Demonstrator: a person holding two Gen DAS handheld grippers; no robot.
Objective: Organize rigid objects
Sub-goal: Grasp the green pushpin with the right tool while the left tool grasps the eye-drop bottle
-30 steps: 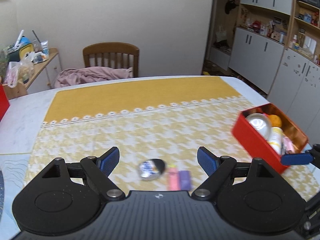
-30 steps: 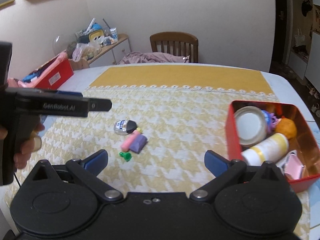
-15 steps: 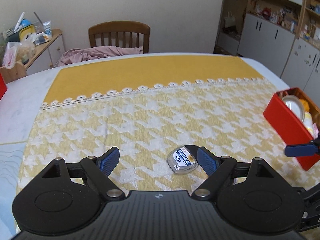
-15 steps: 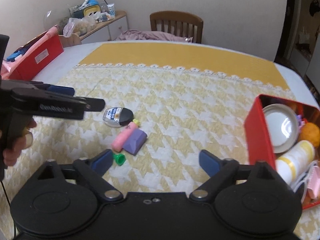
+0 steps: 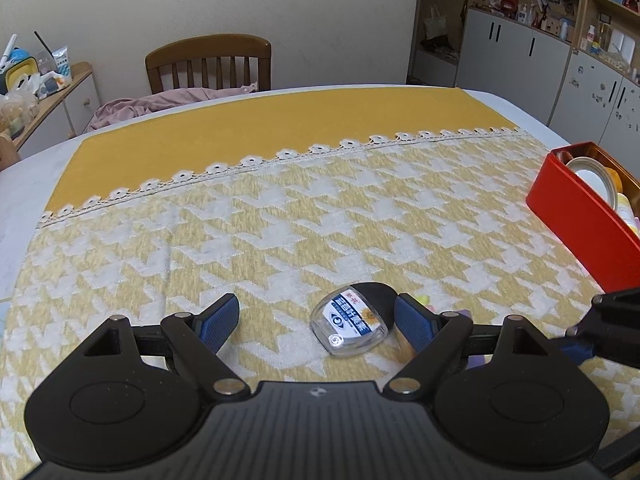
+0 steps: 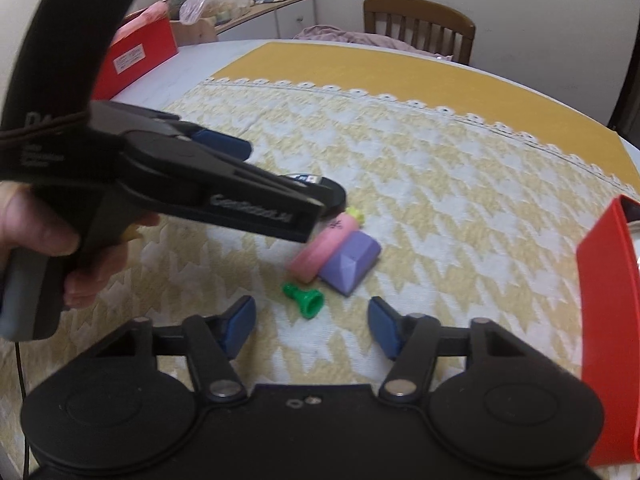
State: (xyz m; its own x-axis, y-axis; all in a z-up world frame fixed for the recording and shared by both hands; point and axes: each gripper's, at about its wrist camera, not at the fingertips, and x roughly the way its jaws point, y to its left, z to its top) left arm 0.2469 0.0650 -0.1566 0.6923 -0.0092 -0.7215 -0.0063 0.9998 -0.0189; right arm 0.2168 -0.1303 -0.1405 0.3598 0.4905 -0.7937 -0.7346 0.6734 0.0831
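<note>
**Small rigid objects lie on the counter between two sets of fingers**

The clear floss case (image 5: 351, 327) with its blue-and-white label lies flat on the yellow houndstooth cloth (image 5: 280, 216) of the counter, inside the span of the left gripper (image 5: 318, 322). That gripper's blue fingers (image 5: 219, 320) are spread wide; the case sits close to the right-hand one, with cloth showing on its other side, and neither pad presses on it.

In the right wrist view, the right gripper (image 6: 312, 326) has its fingers (image 6: 384, 326) partway apart and closing. The green peg (image 6: 305, 300) lies just ahead of the gap between the tips, touched by neither. Just beyond it, the pink tube (image 6: 322, 250) and the purple block (image 6: 350, 262) lie side by side, touching. The red box (image 6: 608, 320) stands at the right edge, well apart from these pieces. A hand (image 6: 44, 232) grips the left gripper's handle at the left of this view.
</note>
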